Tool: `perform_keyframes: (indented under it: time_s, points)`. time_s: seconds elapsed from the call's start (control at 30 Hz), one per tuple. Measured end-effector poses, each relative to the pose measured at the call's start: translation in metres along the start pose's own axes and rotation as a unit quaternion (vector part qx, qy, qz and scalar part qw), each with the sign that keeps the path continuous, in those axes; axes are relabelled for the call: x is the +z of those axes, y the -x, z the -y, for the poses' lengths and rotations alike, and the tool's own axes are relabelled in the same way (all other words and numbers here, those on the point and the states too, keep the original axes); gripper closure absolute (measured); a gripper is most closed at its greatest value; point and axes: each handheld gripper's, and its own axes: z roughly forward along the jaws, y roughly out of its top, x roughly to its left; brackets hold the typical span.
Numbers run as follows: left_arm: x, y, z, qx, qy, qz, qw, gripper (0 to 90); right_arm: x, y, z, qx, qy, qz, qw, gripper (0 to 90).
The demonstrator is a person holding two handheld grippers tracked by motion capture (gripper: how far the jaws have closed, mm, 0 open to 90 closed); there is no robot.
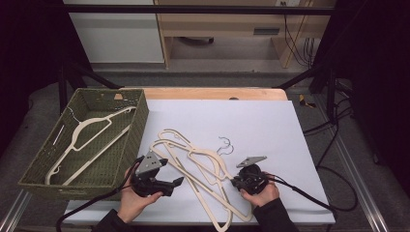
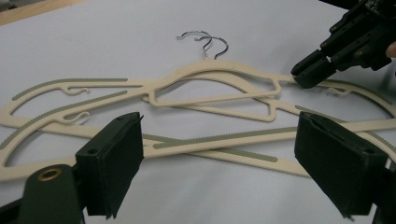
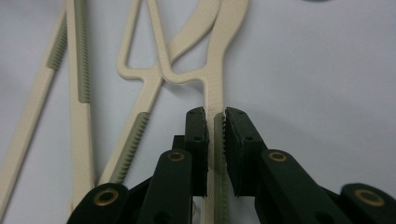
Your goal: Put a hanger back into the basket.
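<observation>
Your right gripper (image 3: 215,122) is clamped on the cream plastic hanger's (image 1: 203,166) shoulder bar, which runs straight ahead along the jaws on the white table sheet (image 1: 270,125) (left gripper (image 2: 219,154) wide open, empty, hovering opposite).

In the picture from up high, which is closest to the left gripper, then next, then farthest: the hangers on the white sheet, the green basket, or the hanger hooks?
From the left gripper:
1. Hangers on the sheet, just to its right.
2. Green basket, close on its left.
3. Metal hooks, farther up and right.
</observation>
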Motion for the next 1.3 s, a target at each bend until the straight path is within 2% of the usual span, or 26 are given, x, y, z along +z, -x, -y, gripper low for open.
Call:
perform_keyframes:
  time_s: [0.03, 0.13, 0.23, 0.3, 0.4, 0.47, 0.5, 0.57, 0.6, 0.63, 0.7, 0.77, 0.87, 0.93, 1.03, 1.1, 1.27, 1.3]
  points:
    - [0.000, 0.000, 0.000, -0.001, 0.000, 0.000, 1.0000, 15.6, -0.002, 0.001, 0.000, -0.013, 0.006, -0.004, 0.9999, 80.4]
    - [-0.001, -0.002, -0.002, -0.005, 0.003, 0.003, 1.0000, 15.6, -0.007, 0.001, 0.000, -0.017, 0.021, -0.012, 0.9996, 80.4]
    - [-0.003, -0.006, -0.005, -0.013, 0.011, 0.011, 0.9998, 16.8, -0.017, -0.001, -0.001, -0.044, 0.049, -0.029, 0.9974, 80.4]
    - [-0.005, -0.009, -0.008, -0.018, 0.019, 0.012, 0.9996, 17.3, -0.019, -0.002, -0.002, -0.046, 0.055, -0.034, 0.9968, 80.4]
    - [-0.008, -0.012, -0.013, -0.026, 0.027, 0.014, 0.9992, 18.8, -0.024, -0.006, -0.003, -0.068, 0.071, -0.040, 0.9943, 80.6]
    - [-0.006, -0.009, -0.019, -0.016, 0.024, 0.001, 0.9996, 18.6, -0.026, -0.011, -0.004, -0.071, 0.076, -0.045, 0.9935, 80.8]
    - [-0.004, -0.007, -0.023, -0.015, 0.031, 0.006, 0.9994, 18.7, -0.026, -0.012, -0.005, -0.080, 0.081, -0.050, 0.9922, 80.9]
    - [0.003, -0.004, -0.029, -0.027, 0.047, 0.024, 0.9983, 20.3, -0.027, -0.014, -0.005, -0.084, 0.081, -0.053, 0.9917, 81.6]
    - [0.009, -0.003, -0.032, -0.031, 0.047, 0.029, 0.9980, 21.5, -0.027, -0.015, -0.005, -0.083, 0.082, -0.056, 0.9916, 81.9]
    - [0.015, -0.001, -0.034, -0.036, 0.039, 0.029, 0.9982, 22.1, -0.029, -0.015, -0.005, -0.088, 0.088, -0.065, 0.9901, 82.1]
    - [0.027, 0.002, -0.039, -0.024, 0.028, 0.013, 0.9992, 22.9, -0.031, -0.016, -0.005, -0.089, 0.094, -0.071, 0.9890, 82.4]
    - [0.035, 0.004, -0.044, -0.019, 0.033, 0.000, 0.9993, 25.5, -0.032, -0.016, -0.005, -0.091, 0.095, -0.077, 0.9884, 82.4]
    - [0.044, 0.002, -0.051, -0.029, 0.036, -0.001, 0.9989, 29.7, -0.032, -0.016, -0.005, -0.092, 0.097, -0.079, 0.9879, 82.4]
    - [0.049, -0.001, -0.055, -0.037, 0.038, 0.000, 0.9986, 35.6, -0.033, -0.017, -0.005, -0.093, 0.095, -0.082, 0.9876, 82.4]
    - [0.057, -0.004, -0.057, -0.045, 0.038, -0.006, 0.9983, 42.8, -0.033, -0.018, -0.004, -0.090, 0.097, -0.084, 0.9877, 82.4]
    - [0.063, -0.006, -0.058, -0.049, 0.034, -0.002, 0.9982, 46.3, -0.033, -0.017, -0.004, -0.094, 0.095, -0.086, 0.9873, 82.4]
    - [0.078, -0.005, -0.062, -0.047, 0.025, 0.000, 0.9986, 59.5, -0.034, -0.017, -0.005, -0.097, 0.097, -0.092, 0.9863, 82.5]
    - [0.081, -0.006, -0.064, -0.041, 0.022, -0.001, 0.9989, 61.5, -0.035, -0.017, -0.005, -0.097, 0.097, -0.092, 0.9863, 82.5]
